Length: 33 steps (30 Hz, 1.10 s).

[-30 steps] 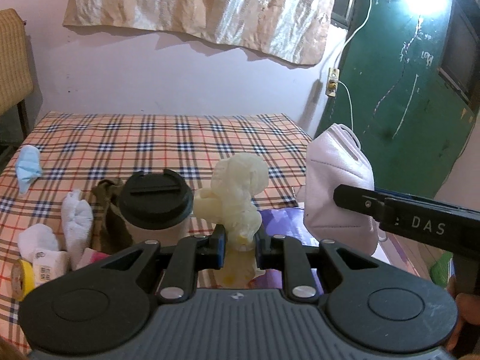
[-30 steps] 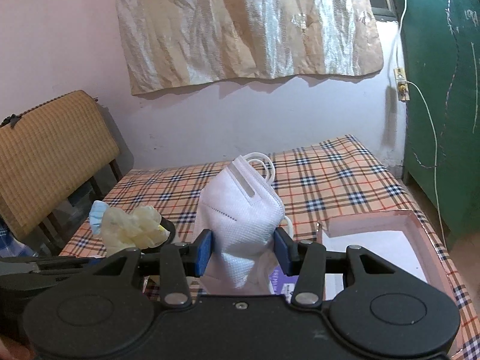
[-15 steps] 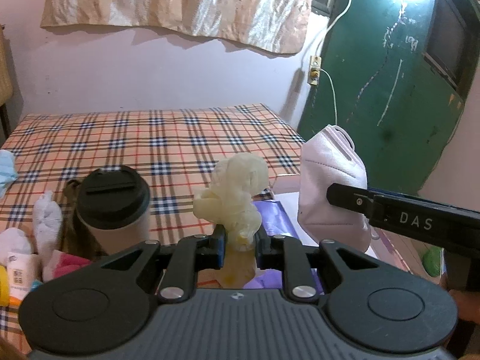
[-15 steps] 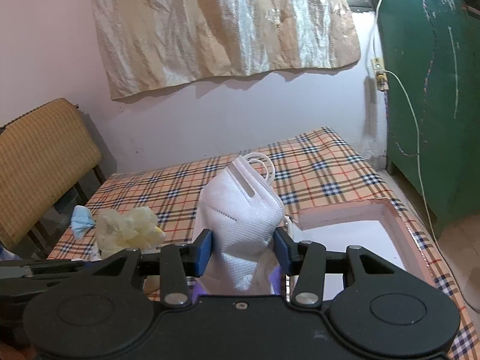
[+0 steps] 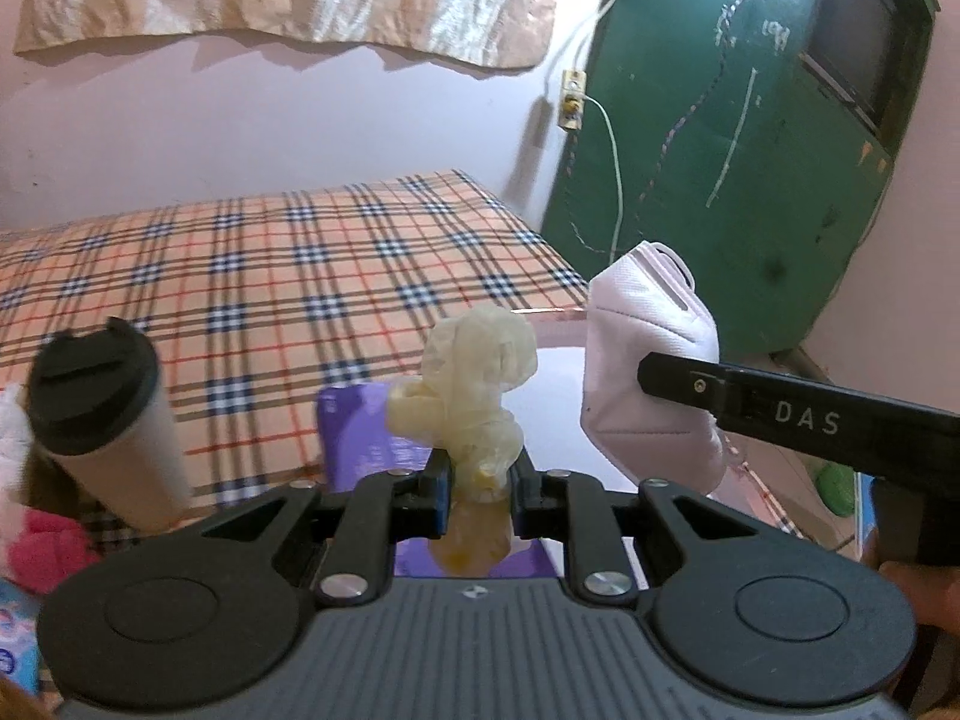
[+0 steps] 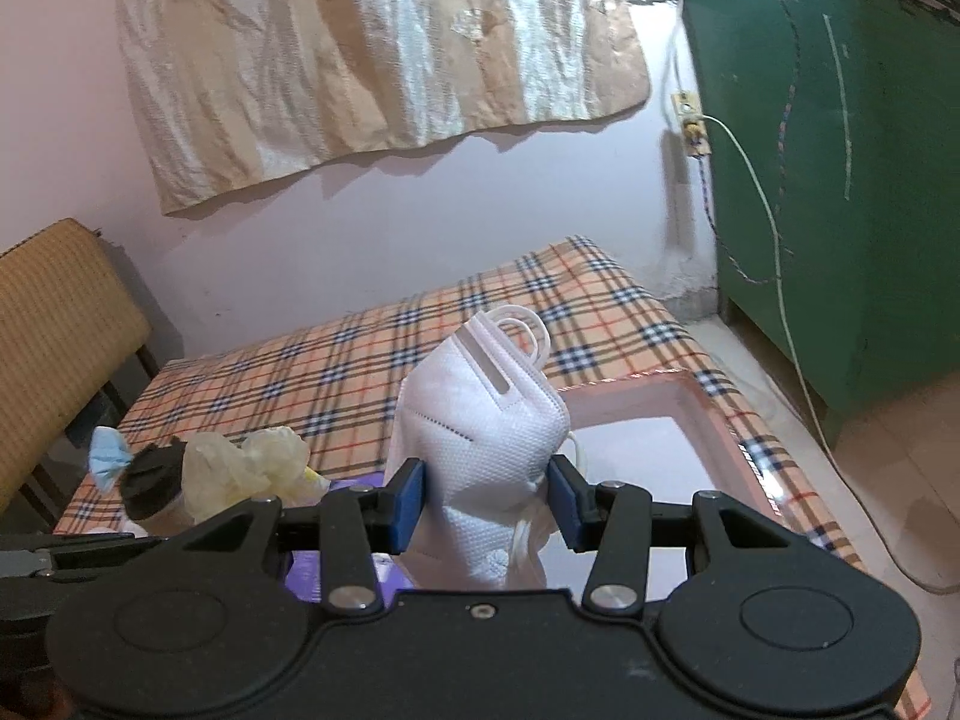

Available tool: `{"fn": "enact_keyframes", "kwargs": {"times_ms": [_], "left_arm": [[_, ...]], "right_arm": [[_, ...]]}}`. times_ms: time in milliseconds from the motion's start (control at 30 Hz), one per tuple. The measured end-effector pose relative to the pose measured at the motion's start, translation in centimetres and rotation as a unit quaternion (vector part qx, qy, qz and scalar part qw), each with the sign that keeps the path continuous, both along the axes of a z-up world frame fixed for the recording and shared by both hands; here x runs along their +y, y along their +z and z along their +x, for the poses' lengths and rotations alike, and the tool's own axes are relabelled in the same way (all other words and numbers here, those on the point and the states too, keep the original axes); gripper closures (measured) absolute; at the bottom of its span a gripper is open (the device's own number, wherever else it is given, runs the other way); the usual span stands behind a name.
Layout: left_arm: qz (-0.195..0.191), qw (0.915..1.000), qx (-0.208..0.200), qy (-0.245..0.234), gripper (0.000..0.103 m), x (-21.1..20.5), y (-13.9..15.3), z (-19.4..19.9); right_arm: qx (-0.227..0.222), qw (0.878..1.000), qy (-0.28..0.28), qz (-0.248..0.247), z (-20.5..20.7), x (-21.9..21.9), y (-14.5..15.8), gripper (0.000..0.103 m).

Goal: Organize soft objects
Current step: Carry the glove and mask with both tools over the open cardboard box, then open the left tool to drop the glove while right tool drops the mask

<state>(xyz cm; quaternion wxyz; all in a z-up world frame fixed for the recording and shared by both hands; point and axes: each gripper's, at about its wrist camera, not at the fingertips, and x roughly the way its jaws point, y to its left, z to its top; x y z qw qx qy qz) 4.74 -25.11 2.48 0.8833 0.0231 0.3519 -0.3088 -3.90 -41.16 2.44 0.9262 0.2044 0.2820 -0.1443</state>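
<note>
A bed (image 5: 240,276) with a checked orange, blue and white cover fills the middle of the room. A pale pink wall stands behind it, and a crinkly tan sheet (image 6: 360,60) hangs high on that wall. A green door (image 5: 750,150) is on the right, with a white cord running down beside it. A woven brown chair (image 6: 54,324) stands at the far left.

On the near right of the bed lies a pink tray (image 6: 696,396) with a white inside. A cup with a black lid (image 5: 102,414) stands on the left.

The left tongs (image 5: 480,483) are squeezed tight on a crumpled yellow glove (image 5: 474,384), held up over a purple packet (image 5: 360,438). The right tongs (image 6: 489,501) are clamped on a white face mask (image 6: 480,420), held up above the tray.
</note>
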Motion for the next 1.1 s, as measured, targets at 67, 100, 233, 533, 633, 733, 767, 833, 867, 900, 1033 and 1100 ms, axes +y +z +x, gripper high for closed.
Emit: {"fn": "enact_keyframes", "kwargs": {"times_ms": [67, 100, 233, 533, 633, 733, 767, 833, 867, 900, 1033, 1100], "left_arm": [[0.002, 1.0, 0.003, -0.009, 0.082, -1.0, -0.3, 0.1], [0.003, 0.9999, 0.004, -0.013, 0.082, -1.4, -0.5, 0.1], [0.005, 0.9995, 0.011, -0.03, 0.082, -3.2, -1.1, 0.2], [0.014, 0.9983, 0.026, -0.051, 0.082, -6.3, -2.6, 0.6], [0.018, 0.9978, 0.031, -0.055, 0.082, -7.1, -3.3, 0.9], [0.017, 0.9976, 0.036, -0.057, 0.08, -7.8, -3.7, 1.2], [0.014, 0.9976, 0.037, -0.057, 0.079, -7.9, -3.9, 1.3], [0.01, 0.9977, 0.036, -0.056, 0.073, -8.1, -3.9, 1.2], [0.013, 0.9978, 0.031, -0.057, 0.066, -8.2, -3.9, 1.0], [0.014, 0.9978, 0.028, -0.058, 0.061, -8.3, -3.9, 0.9], [0.014, 0.9981, 0.016, -0.058, 0.045, -7.9, -3.5, 0.4], [0.013, 0.9984, 0.008, -0.054, 0.037, -7.6, -3.2, 0.1]], "right_arm": [[0.004, 1.0, -0.006, 0.0, -0.2, -0.8, -0.4, 0.049], [0.005, 1.0, -0.009, 0.0, -0.3, -1.1, -0.5, 0.049], [0.012, 1.0, -0.016, 0.002, -0.2, -2.4, -1.2, 0.049], [0.031, 0.999, -0.026, 0.006, 0.8, -5.0, -3.4, 0.049], [0.033, 0.999, -0.028, 0.009, 1.2, -5.8, -3.9, 0.049], [0.036, 0.999, -0.029, 0.007, 1.8, -6.4, -4.3, 0.049], [0.037, 0.999, -0.028, 0.007, 2.0, -6.6, -4.3, 0.049], [0.038, 0.999, -0.028, 0.006, 2.2, -6.9, -4.5, 0.045], [0.038, 0.999, -0.03, 0.003, 2.3, -7.0, -4.4, 0.043], [0.036, 0.999, -0.031, 0.001, 2.2, -7.1, -4.4, 0.043], [0.027, 0.999, -0.036, -0.007, 1.7, -7.1, -3.8, 0.032], [0.022, 0.999, -0.038, -0.004, 1.3, -7.1, -3.5, 0.032]]}}
